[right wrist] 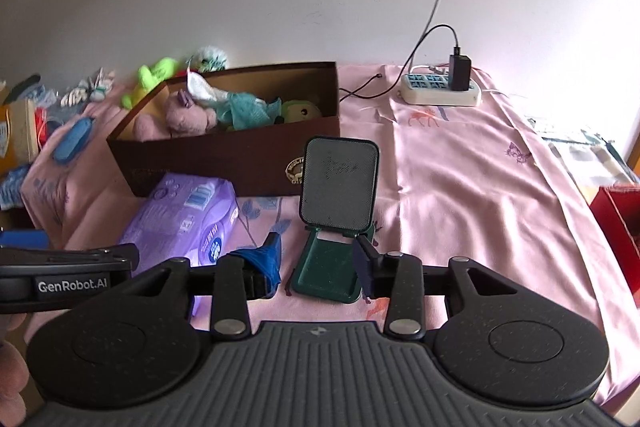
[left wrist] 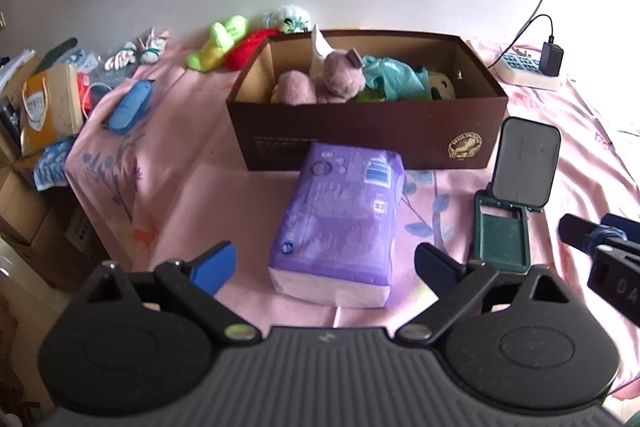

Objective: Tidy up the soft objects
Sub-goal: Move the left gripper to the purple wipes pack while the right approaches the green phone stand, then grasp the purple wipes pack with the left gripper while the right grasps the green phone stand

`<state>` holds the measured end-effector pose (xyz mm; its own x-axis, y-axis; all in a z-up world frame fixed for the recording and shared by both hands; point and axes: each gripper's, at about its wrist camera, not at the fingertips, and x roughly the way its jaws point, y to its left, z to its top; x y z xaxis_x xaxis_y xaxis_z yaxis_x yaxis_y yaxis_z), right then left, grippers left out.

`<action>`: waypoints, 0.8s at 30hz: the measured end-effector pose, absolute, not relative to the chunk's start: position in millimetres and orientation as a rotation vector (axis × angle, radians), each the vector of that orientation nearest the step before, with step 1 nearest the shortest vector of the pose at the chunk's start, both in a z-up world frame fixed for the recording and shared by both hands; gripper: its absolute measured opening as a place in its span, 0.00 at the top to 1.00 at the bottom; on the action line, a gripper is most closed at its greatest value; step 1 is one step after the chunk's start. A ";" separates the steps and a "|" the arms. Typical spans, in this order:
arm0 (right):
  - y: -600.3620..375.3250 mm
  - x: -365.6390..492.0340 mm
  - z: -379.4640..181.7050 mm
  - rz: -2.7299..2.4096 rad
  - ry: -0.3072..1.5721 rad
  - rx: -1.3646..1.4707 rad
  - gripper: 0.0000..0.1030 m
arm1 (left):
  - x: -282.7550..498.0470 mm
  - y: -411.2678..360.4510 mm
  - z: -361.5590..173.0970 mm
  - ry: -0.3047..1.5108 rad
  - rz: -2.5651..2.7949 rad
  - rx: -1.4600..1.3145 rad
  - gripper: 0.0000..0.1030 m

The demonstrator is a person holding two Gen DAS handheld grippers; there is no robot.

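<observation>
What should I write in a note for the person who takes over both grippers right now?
Left gripper: open, empty, the purple pack lies between its fingers, not gripped.
Right gripper: open, empty, at the green stand.
Box: already holds the pink plush, a teal cloth and other soft things.
Left to do: the purple pack in front of the box; the green toy, red toy and fluffy white toy behind it on the pink sheet.

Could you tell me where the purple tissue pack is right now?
The purple tissue pack lies on the pink sheet, just in front of the brown box, left of the green stand.
</observation>
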<state>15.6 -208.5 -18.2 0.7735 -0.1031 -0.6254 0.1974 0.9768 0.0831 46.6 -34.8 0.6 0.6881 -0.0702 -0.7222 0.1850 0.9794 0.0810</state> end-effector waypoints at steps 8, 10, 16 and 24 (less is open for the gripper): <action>-213.2 15.5 -22.8 -0.196 0.689 0.137 0.78 | 46.5 -34.8 -2.0 0.805 -0.147 0.140 0.07; -215.4 15.1 -22.1 -0.203 0.686 0.146 0.78 | 46.7 -34.7 -2.4 0.809 -0.148 0.135 0.07; -217.6 13.5 -21.3 -0.208 0.684 0.147 0.77 | 48.8 -32.5 -2.0 0.818 -0.147 0.109 0.07; -227.8 11.8 -19.7 -0.230 0.666 0.157 0.77 | 45.5 -35.5 2.3 0.794 -0.197 0.103 0.09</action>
<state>11.8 -227.8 -19.7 0.7623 -0.1608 -0.6269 0.2607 0.9629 0.0700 45.5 -35.5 2.3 0.6838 -0.1368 -0.7167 0.2142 0.9766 0.0180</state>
